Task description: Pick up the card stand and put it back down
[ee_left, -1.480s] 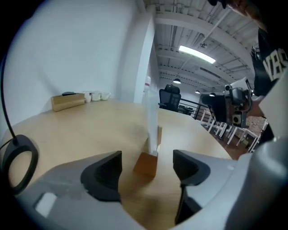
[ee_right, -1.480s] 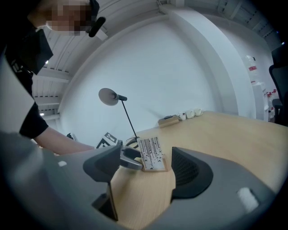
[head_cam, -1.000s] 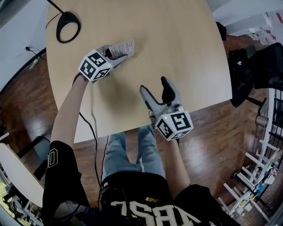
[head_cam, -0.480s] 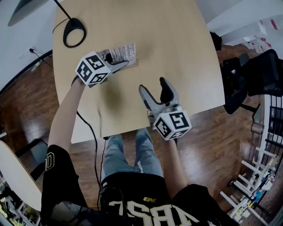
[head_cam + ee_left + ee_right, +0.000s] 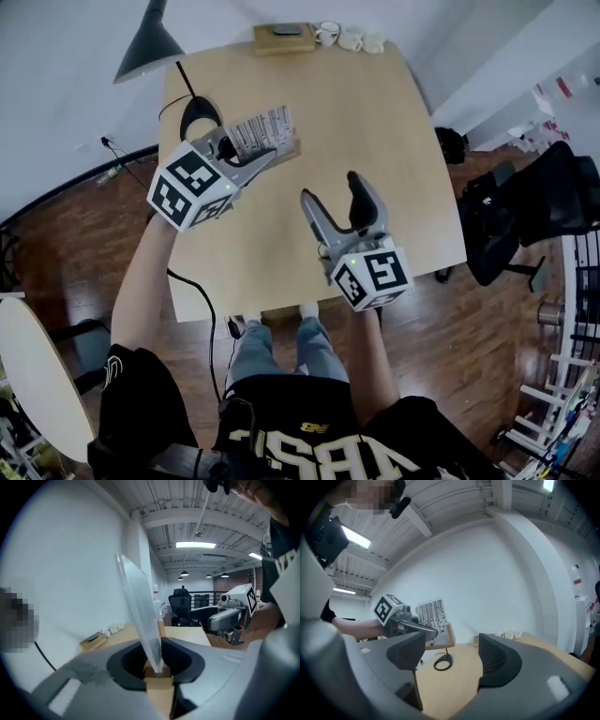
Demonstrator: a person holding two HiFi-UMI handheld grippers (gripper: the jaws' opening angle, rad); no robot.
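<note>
Left gripper (image 5: 158, 667): jaws closed on the wooden base (image 5: 158, 688) of the card stand (image 5: 263, 129). The stand is held clear of the table (image 5: 375, 169), with its panel upright and leaning slightly.

Right gripper (image 5: 453, 660): jaws apart with nothing between them. It is raised over the near half of the table, well apart from the stand.

Handling, as judged:
- The stand looks light.
- The base is stiff wood, and the present grip on it is the sound one.
- The clear panel (image 5: 140, 616) with its printed card is thin, probably slick, and could crack or pull out of its slot, so it should not be pinched.
- The tall panel over a narrow base suggests it tips easily, so the base needs to land flat before release.

Surroundings:
- The desk lamp's ring base (image 5: 200, 114) lies on the table near the left gripper, and its shade (image 5: 148, 42) overhangs the far-left corner. Both limit the space to set the stand down on that side.
- A wooden tray (image 5: 284, 36) and small cups (image 5: 349, 37) sit at the far edge, out of the way.
- An office chair (image 5: 525, 206) stands off to the right.
</note>
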